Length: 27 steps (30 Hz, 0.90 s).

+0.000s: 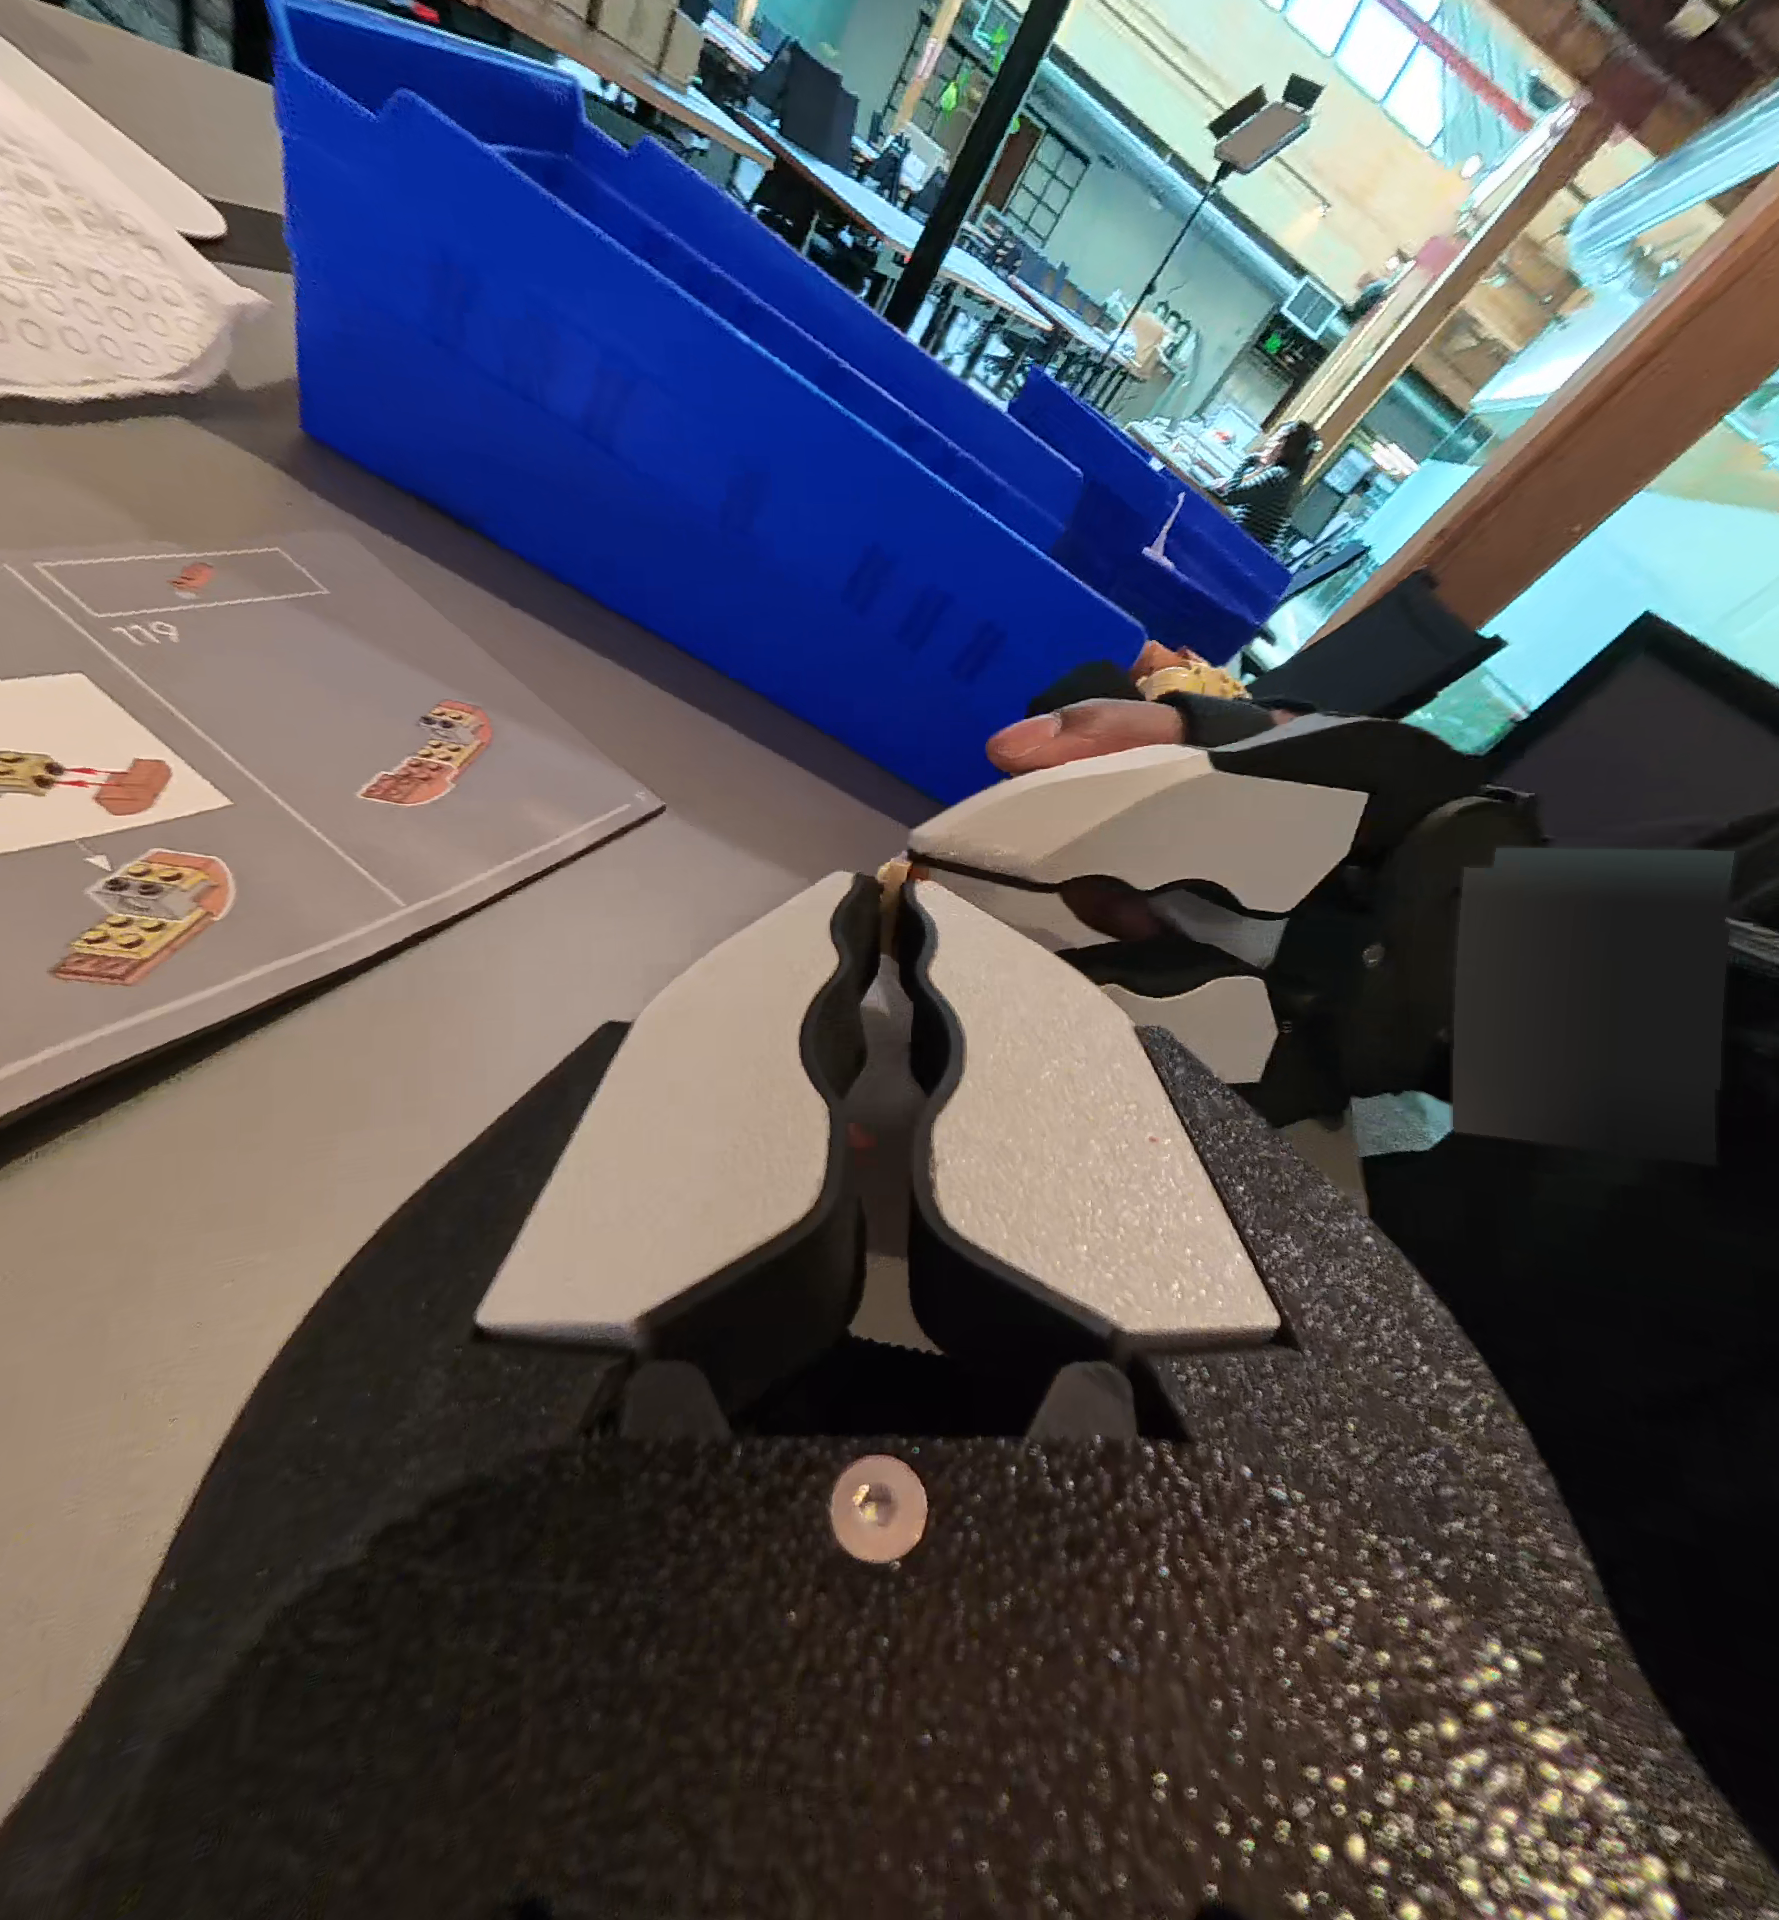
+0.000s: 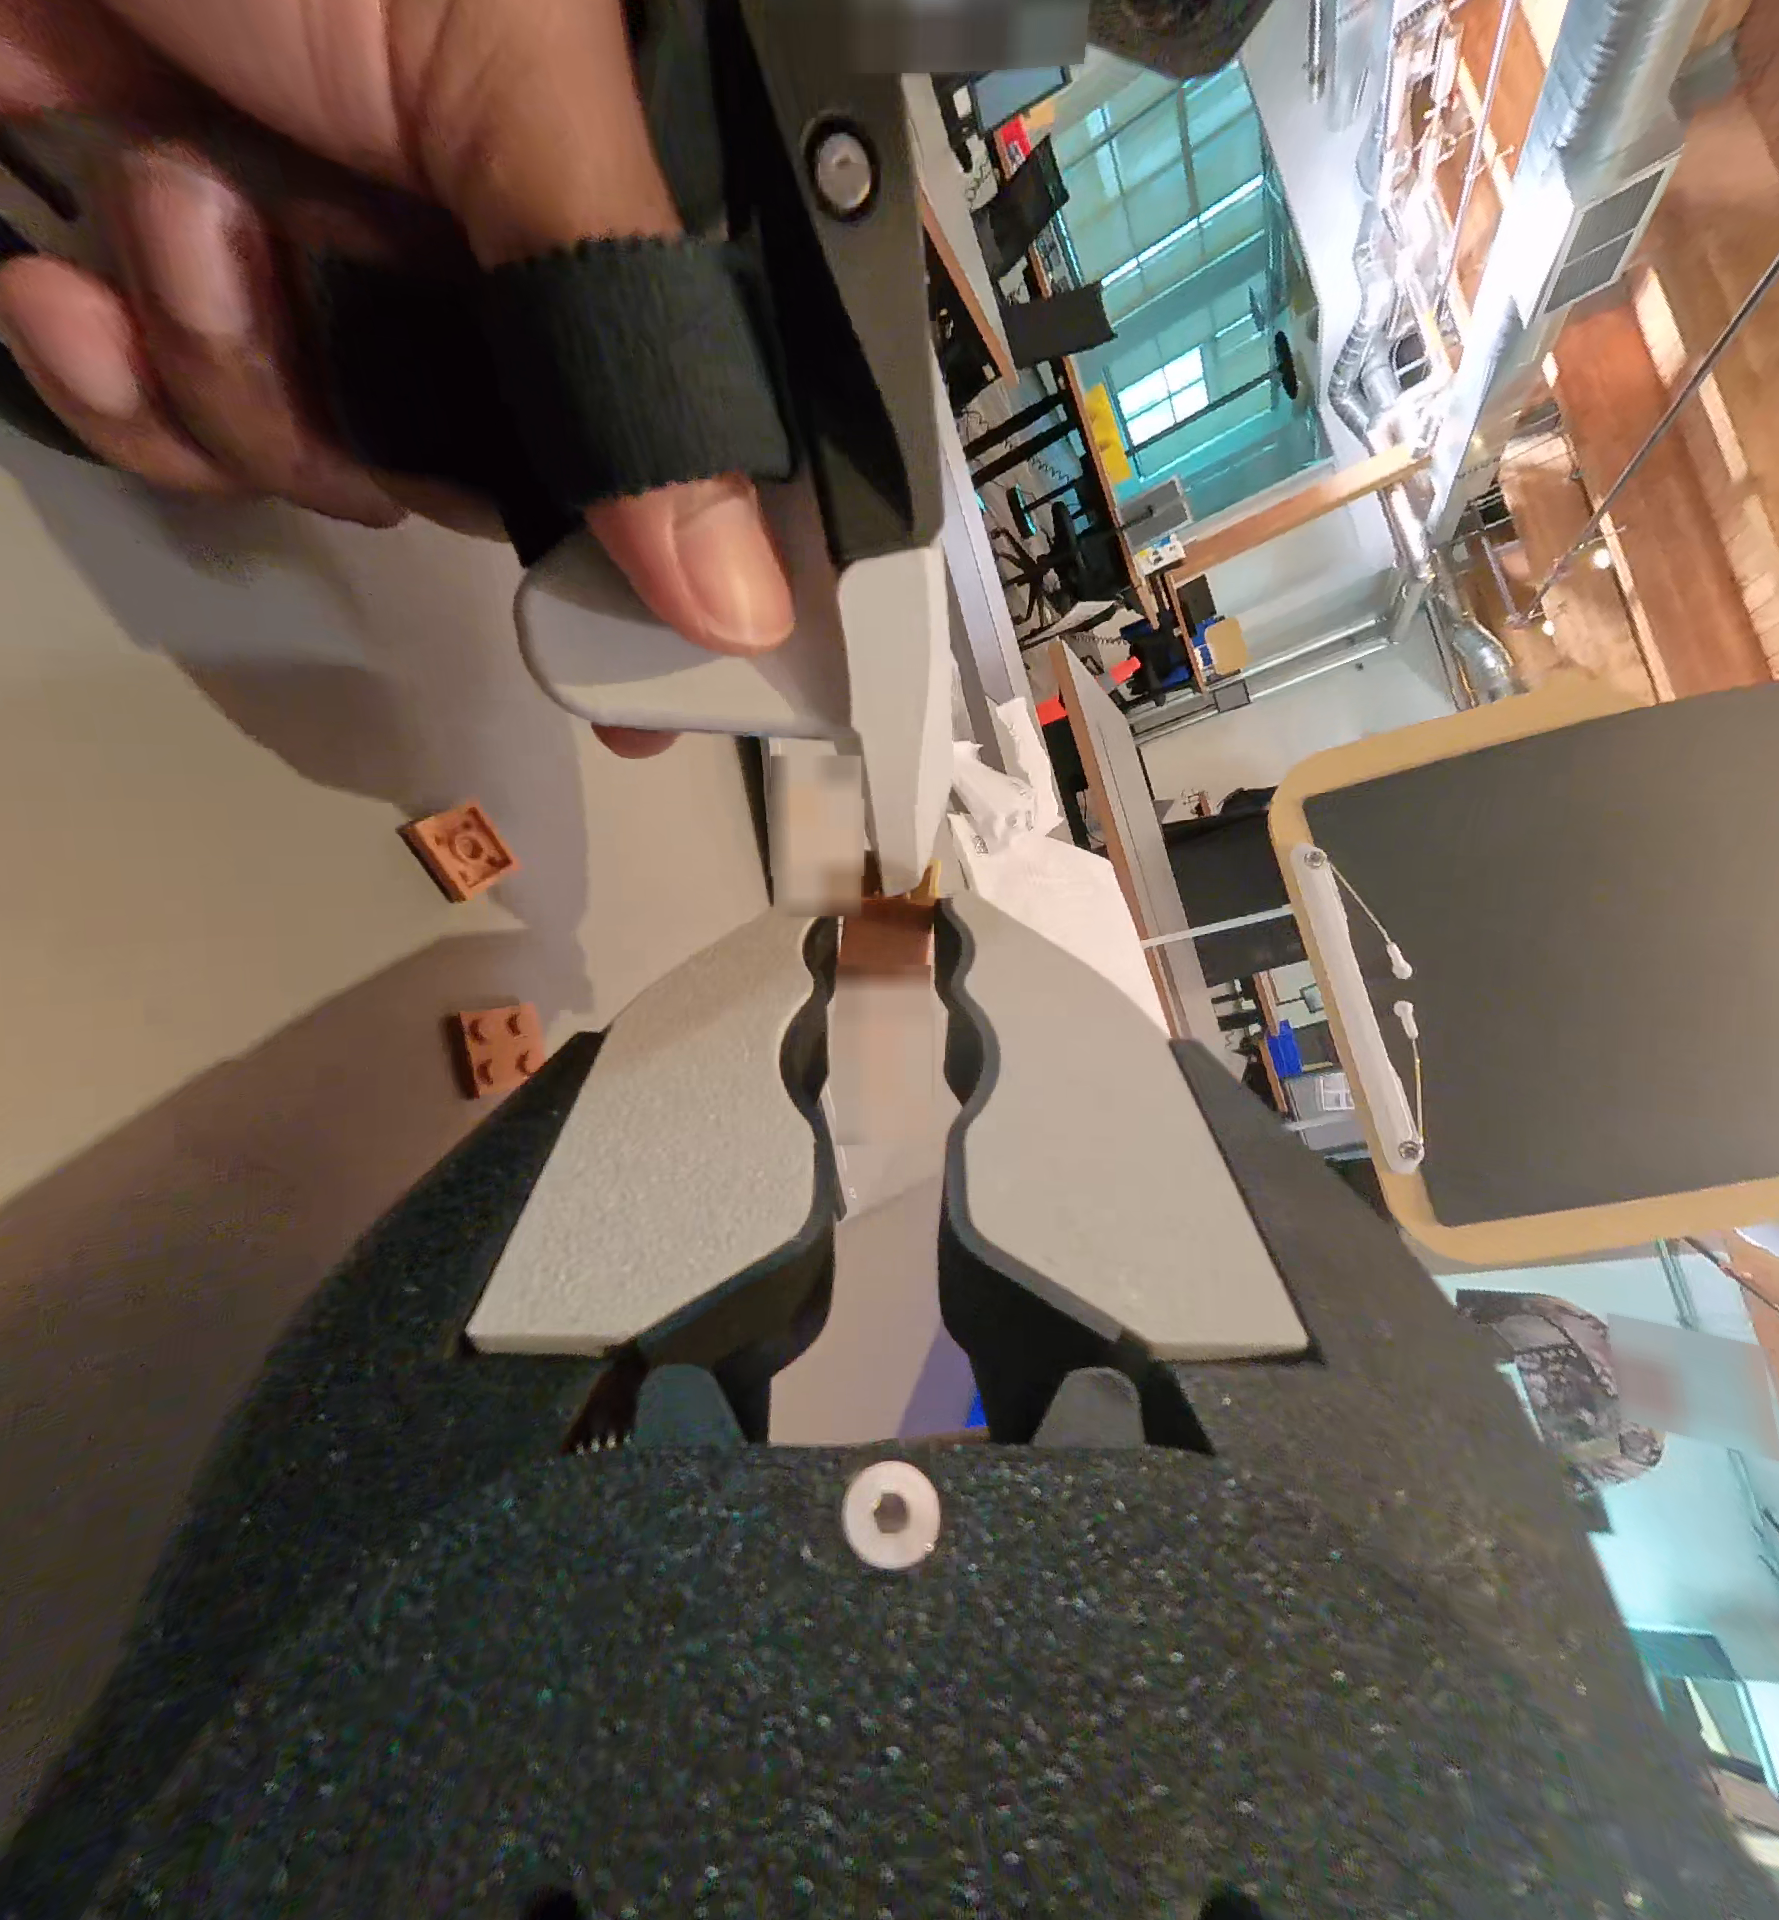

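The left gripper (image 1: 893,902) is seen nearly closed, a thin tan piece (image 1: 895,883) pinched at its fingertips. The right gripper (image 2: 885,940) is clamped on a brown brick (image 2: 883,943), both pads pressed to its sides. The two held parts are met tip to tip above the grey table (image 2: 189,727). Two loose brown plates (image 2: 461,850) (image 2: 495,1047) are shown on the table near the right gripper. An instruction booklet (image 1: 241,790) and a blue bin (image 1: 656,499) are seen beyond the left gripper.
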Tool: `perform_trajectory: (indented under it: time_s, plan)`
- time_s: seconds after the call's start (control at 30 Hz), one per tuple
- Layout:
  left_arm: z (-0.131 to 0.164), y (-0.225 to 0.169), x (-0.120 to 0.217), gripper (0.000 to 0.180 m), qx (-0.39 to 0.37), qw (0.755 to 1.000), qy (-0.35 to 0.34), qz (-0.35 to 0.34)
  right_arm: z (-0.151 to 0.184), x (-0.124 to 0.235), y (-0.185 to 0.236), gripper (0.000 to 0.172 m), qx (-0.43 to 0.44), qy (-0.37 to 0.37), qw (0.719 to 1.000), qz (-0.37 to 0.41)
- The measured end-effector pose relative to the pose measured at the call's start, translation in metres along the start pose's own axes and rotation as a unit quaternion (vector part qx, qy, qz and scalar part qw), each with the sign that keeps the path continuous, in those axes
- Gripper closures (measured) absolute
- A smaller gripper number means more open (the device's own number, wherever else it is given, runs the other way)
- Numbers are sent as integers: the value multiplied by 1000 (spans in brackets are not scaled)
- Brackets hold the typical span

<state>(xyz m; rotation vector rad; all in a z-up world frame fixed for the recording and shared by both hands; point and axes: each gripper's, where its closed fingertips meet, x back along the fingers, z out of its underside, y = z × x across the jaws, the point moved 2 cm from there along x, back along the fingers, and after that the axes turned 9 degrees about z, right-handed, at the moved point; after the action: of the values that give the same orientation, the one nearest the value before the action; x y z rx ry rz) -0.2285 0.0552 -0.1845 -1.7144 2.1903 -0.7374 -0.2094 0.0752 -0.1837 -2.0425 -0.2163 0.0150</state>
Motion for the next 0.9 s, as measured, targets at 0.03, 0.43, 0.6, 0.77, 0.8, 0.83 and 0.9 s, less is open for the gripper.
perform_trajectory:
  time_s: [0.03, 0.43, 0.6, 0.77, 0.8, 0.83, 0.9]
  plan:
    - [0, 0, -1, 177, -5, 1000, -1, -4, 0, 0, 0, 155, -1, 2, 1000, 2]
    - [-4, -12, 0, 177, -29, 999, -1, 19, -6, 9, -8, 156, 7, -30, 1000, 5]
    - [-3, -12, 0, 177, -21, 999, -1, 24, -6, 10, -7, 156, 9, -33, 999, 1]
    - [-2, -12, -1, 177, -20, 1000, 2, 20, -6, 11, -6, 156, 10, -34, 999, -2]
    - [-1, -12, -1, 177, -20, 1000, 3, 20, -5, 11, -6, 156, 11, -34, 999, -3]
    - [-1, -12, -1, 177, -19, 1000, 3, 21, -5, 11, -5, 156, 11, -35, 999, -4]
    - [0, -11, -1, 177, -16, 1000, 4, 22, -5, 12, -4, 156, 11, -35, 999, -5]
